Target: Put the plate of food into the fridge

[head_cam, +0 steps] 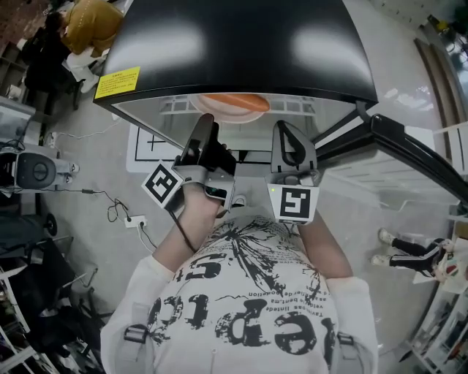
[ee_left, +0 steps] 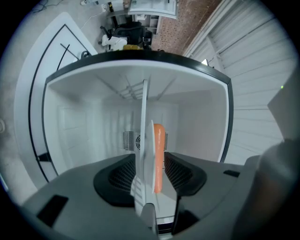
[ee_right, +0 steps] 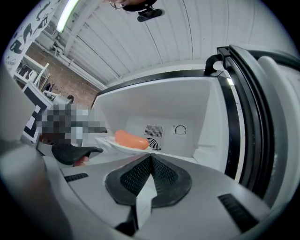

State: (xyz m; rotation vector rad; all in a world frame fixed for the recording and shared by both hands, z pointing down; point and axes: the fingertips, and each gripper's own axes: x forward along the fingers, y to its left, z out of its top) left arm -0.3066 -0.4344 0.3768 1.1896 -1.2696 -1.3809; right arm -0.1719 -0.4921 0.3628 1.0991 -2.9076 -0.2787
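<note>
A white plate (head_cam: 235,115) with an orange sausage (head_cam: 235,101) sits inside the small open fridge (head_cam: 241,44). My left gripper (head_cam: 207,126) reaches into the fridge mouth. In the left gripper view the plate (ee_left: 143,154) stands edge-on between the jaws with the sausage (ee_left: 159,150) beside it. The pads stand apart from it, so this gripper (ee_left: 146,164) is open. My right gripper (head_cam: 289,131) hovers at the opening, right of the plate; its jaws (ee_right: 150,158) are shut on nothing. From there the plate (ee_right: 117,146) and sausage (ee_right: 131,139) lie on the fridge floor.
The fridge door (head_cam: 409,146) stands swung open to the right, its black seal (ee_right: 236,122) close by my right gripper. A power strip (head_cam: 135,220) and cables lie on the floor at left. A person in yellow (head_cam: 91,22) sits far left; shoes (head_cam: 395,248) at right.
</note>
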